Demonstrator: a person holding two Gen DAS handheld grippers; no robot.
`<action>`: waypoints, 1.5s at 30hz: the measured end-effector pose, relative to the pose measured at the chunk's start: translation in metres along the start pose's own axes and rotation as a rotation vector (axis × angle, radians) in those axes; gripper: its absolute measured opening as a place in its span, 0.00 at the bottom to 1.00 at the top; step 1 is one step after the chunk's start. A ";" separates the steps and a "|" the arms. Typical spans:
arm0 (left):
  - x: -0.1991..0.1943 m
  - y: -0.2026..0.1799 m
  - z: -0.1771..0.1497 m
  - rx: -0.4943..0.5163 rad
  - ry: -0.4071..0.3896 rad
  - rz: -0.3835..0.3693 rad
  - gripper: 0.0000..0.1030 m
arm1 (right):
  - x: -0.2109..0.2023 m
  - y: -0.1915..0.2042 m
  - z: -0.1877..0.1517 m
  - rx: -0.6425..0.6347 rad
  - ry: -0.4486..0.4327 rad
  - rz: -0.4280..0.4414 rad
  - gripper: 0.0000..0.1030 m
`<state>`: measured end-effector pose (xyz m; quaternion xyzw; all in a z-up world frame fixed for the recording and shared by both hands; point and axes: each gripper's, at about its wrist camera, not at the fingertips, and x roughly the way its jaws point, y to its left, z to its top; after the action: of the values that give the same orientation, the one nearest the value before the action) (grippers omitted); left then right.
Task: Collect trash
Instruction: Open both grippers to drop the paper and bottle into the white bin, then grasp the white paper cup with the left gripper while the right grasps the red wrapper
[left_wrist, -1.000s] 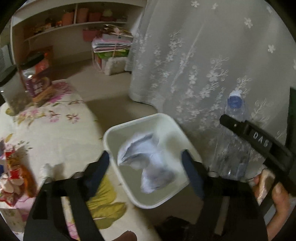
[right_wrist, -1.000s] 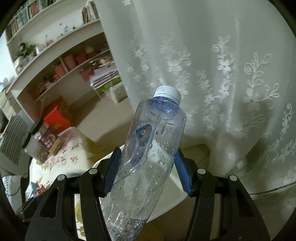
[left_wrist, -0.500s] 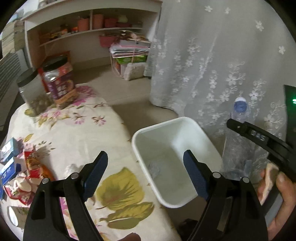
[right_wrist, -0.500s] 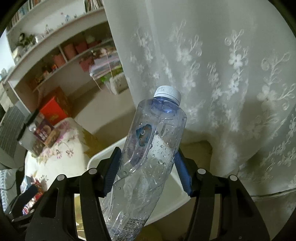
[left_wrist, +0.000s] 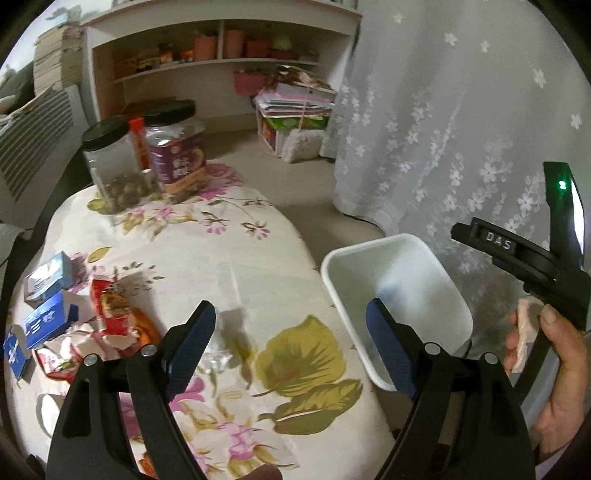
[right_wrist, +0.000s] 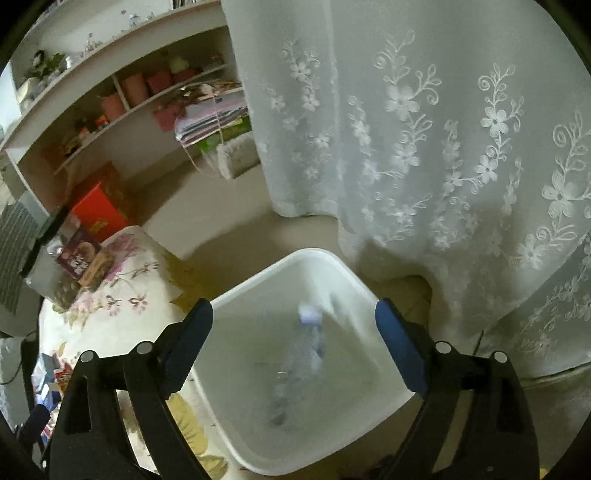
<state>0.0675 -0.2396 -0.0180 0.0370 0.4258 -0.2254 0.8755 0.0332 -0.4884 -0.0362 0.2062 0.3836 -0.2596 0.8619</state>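
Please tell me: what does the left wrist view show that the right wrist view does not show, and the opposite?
Only the left wrist view shows the crumpled wrappers, the blue boxes, and the right tool with the hand holding it. Only the right wrist view shows the plastic bottle, blurred, inside the white bin, between that tool's opening jaws but not gripped. Both show the bin, the floral tablecloth, the jars, the lace curtain.

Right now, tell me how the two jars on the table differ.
The left jar is bare and clear, showing dark contents low inside; the right jar wears a purple label that hides most of its contents. The left jar stands nearer the table edge and looks a little shorter; the right jar's lid sits higher. Both stand upright, side by side, with black lids.
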 end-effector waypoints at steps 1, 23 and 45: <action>-0.002 0.003 -0.001 -0.005 -0.003 0.003 0.79 | -0.003 0.003 -0.001 -0.005 -0.006 0.003 0.83; -0.053 0.102 -0.042 -0.107 -0.051 0.203 0.83 | -0.062 0.120 -0.077 -0.321 -0.137 0.004 0.93; -0.031 0.197 -0.118 -0.167 0.128 0.298 0.77 | -0.051 0.217 -0.138 -0.493 -0.037 0.110 0.93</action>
<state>0.0486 -0.0216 -0.0941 0.0409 0.4876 -0.0545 0.8704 0.0591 -0.2274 -0.0488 0.0054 0.4076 -0.1146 0.9059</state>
